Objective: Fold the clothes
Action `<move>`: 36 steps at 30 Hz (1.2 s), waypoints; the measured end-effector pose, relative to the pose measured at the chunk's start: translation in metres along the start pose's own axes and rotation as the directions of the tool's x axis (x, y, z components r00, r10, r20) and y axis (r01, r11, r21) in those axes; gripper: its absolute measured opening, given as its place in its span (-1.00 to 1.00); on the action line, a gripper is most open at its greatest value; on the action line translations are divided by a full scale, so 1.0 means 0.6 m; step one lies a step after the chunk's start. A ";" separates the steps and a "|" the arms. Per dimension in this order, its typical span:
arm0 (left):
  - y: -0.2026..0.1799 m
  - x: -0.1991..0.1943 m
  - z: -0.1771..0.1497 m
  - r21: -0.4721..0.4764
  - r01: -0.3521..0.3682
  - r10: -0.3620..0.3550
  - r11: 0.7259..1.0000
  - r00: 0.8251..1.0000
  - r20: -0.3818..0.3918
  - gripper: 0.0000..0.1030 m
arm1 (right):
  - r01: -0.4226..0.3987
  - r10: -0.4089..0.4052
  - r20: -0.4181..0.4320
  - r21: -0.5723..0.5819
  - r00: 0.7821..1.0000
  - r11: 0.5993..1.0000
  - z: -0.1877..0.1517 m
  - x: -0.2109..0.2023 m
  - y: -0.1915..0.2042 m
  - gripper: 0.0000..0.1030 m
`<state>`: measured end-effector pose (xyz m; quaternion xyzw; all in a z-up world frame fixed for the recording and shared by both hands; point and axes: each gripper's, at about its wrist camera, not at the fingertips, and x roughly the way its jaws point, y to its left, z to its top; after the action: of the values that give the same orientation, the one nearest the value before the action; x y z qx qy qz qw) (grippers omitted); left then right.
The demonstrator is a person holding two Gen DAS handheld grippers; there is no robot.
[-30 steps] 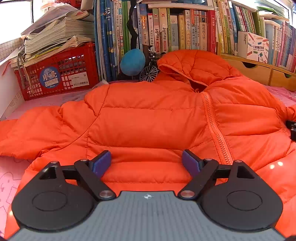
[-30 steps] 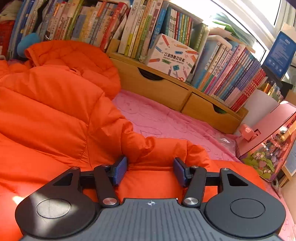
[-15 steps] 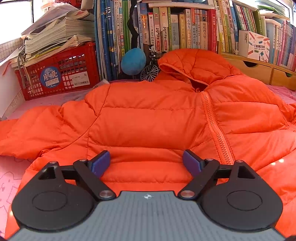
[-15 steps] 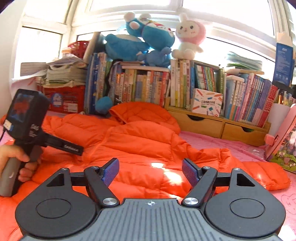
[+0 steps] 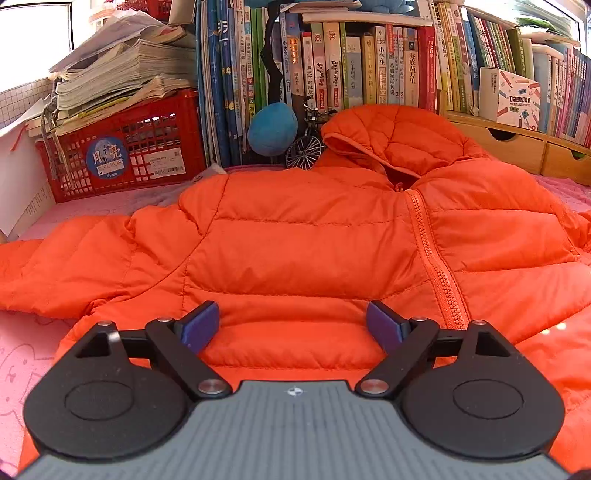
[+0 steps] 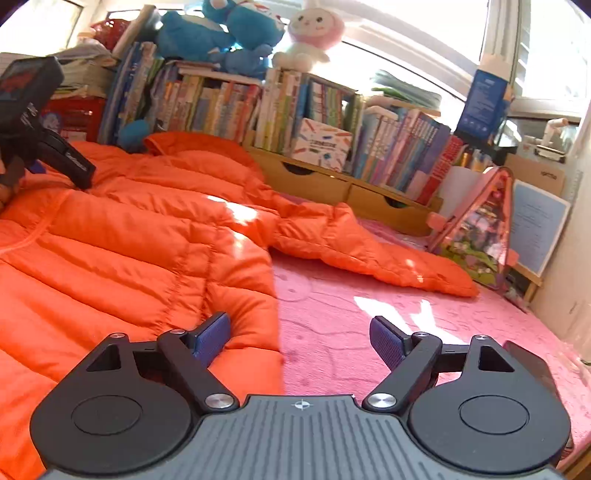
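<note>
Orange jacket lies spread flat, zipped, on the pink bed. Your left tongs hover spread over its front; your right tongs are opening, empty, at the hem corner. Judged step: first fold pending; next, pinch the sleeve at 1 o'clock.

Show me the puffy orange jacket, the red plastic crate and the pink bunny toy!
Puffy orange jacket (image 5: 295,258): left wrist view, on the quilted chest panel.
Red plastic crate (image 5: 147,147): left wrist view, on its front grid wall.
Pink bunny toy (image 6: 314,31): right wrist view, on its white face.
</note>
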<state>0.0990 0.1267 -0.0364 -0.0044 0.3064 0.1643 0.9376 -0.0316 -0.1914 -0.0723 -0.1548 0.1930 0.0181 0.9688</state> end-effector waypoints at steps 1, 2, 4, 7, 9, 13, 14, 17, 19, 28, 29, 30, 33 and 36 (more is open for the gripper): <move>0.009 -0.018 -0.004 0.004 0.005 -0.005 1.000 1.000 0.021 0.70 | 0.028 -0.028 -0.013 0.034 1.000 0.999 -0.008 -0.003 -0.022 0.65; 0.020 -0.041 -0.010 0.007 0.018 -0.019 1.000 0.999 0.046 0.70 | 0.052 -0.050 -0.024 0.068 0.998 0.996 -0.015 -0.008 -0.044 0.64; 0.049 -0.093 -0.029 0.009 0.054 -0.055 0.998 0.994 0.090 0.71 | 0.028 -0.029 0.002 0.144 1.000 0.989 -0.030 -0.026 -0.077 0.64; 0.094 -0.164 -0.071 -0.004 0.063 -0.062 0.998 0.990 0.126 0.72 | -0.098 0.084 0.070 0.225 0.994 0.969 -0.047 -0.057 -0.103 0.64; 0.123 -0.201 -0.100 -0.027 0.055 -0.051 0.998 0.991 0.125 0.73 | -0.229 0.213 0.090 0.260 0.973 0.938 -0.050 -0.065 -0.100 0.68; 0.160 -0.231 -0.142 -0.057 0.010 -0.005 0.998 0.996 0.091 0.74 | -0.375 0.375 0.056 0.286 0.925 0.882 -0.045 -0.055 -0.067 0.69; 0.164 -0.232 -0.149 -0.054 -0.010 0.015 0.998 0.997 0.080 0.74 | -0.398 0.404 0.043 0.291 0.914 0.870 -0.042 -0.050 -0.059 0.69; 0.166 -0.227 -0.165 -0.034 -0.050 0.052 0.998 0.997 0.059 0.74 | -0.439 0.455 0.009 0.283 0.890 0.853 -0.024 -0.048 -0.038 -0.07; 0.160 -0.219 -0.171 -0.021 -0.054 0.055 0.998 0.997 0.056 0.74 | -0.441 0.467 -0.030 0.281 0.884 0.853 -0.007 -0.050 -0.035 -0.35; 0.126 -0.217 -0.182 0.053 -0.074 0.068 0.996 0.992 0.105 0.74 | -0.348 0.397 -0.123 0.298 0.909 0.889 -0.004 -0.074 -0.099 -0.81; 0.132 -0.218 -0.182 0.043 -0.064 0.059 0.997 0.993 0.103 0.74 | -0.389 0.442 -0.098 0.335 0.892 0.859 -0.006 -0.074 -0.111 -0.77; 0.139 -0.219 -0.182 0.031 -0.052 0.049 0.998 0.994 0.099 0.74 | -0.425 0.481 -0.073 0.364 0.874 0.829 -0.006 -0.072 -0.121 -0.72; 0.158 -0.220 -0.181 -0.013 -0.022 0.023 1.000 0.996 0.083 0.74 | -0.501 0.549 -0.022 0.380 0.835 0.777 0.008 -0.045 -0.119 0.43; 0.167 -0.216 -0.179 -0.046 -0.010 0.012 0.999 0.999 0.052 0.74 | -0.512 0.545 -0.014 0.323 0.838 0.796 0.034 0.010 -0.084 0.66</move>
<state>-0.0921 0.1700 -0.0399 -0.0200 0.2782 0.1764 0.9440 -0.0136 -0.2333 -0.0417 0.0565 0.2801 0.2496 0.9252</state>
